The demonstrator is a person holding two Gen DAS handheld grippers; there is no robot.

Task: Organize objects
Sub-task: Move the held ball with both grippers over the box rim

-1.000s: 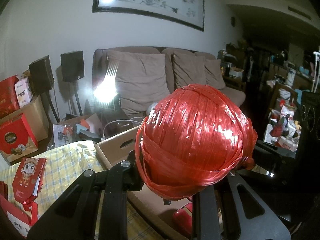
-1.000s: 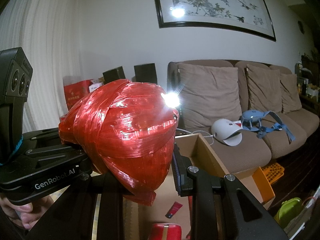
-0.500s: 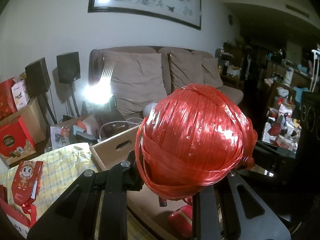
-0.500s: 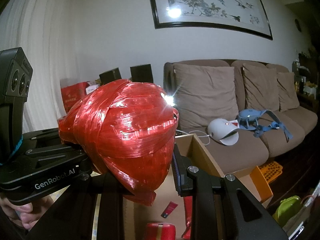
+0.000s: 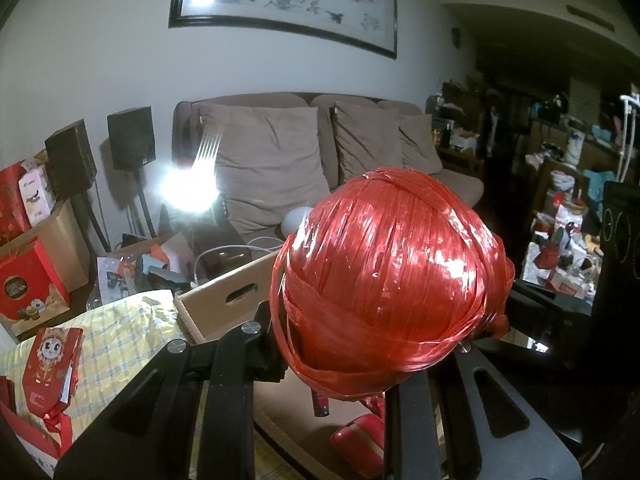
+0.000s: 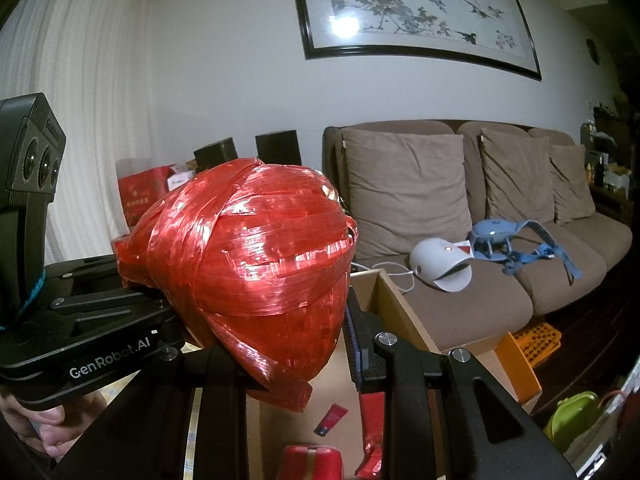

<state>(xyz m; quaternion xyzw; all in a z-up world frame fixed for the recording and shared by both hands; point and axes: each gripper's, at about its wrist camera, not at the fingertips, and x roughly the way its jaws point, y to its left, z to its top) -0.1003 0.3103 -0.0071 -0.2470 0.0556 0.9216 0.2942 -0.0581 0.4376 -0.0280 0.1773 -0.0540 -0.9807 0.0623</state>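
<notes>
A big ball of shiny red plastic twine [image 5: 384, 280] hangs above an open cardboard box [image 5: 224, 300]. My left gripper [image 5: 366, 344] is shut on it, its left finger [image 5: 268, 340] pressed to the ball's side and the other finger hidden behind the ball. In the right wrist view the same ball [image 6: 248, 264] sits in my right gripper [image 6: 288, 340], whose right pad [image 6: 354, 340] presses against it. The left gripper's black housing [image 6: 100, 360] clamps the ball's left end, with a person's hand [image 6: 36, 424] below it.
Inside the box [image 6: 396, 312] lie a red tin [image 6: 312, 460] and a small red tube [image 6: 332, 420]. A yellow checked cloth [image 5: 120, 340] with a red packet [image 5: 48, 364] lies at the left. A brown sofa [image 6: 460, 280], speakers [image 5: 130, 136] and red cartons [image 5: 24, 280] stand behind.
The room behind has drifted slightly to the left in both views. The ball stays held between both grippers, which have kept their grip.
</notes>
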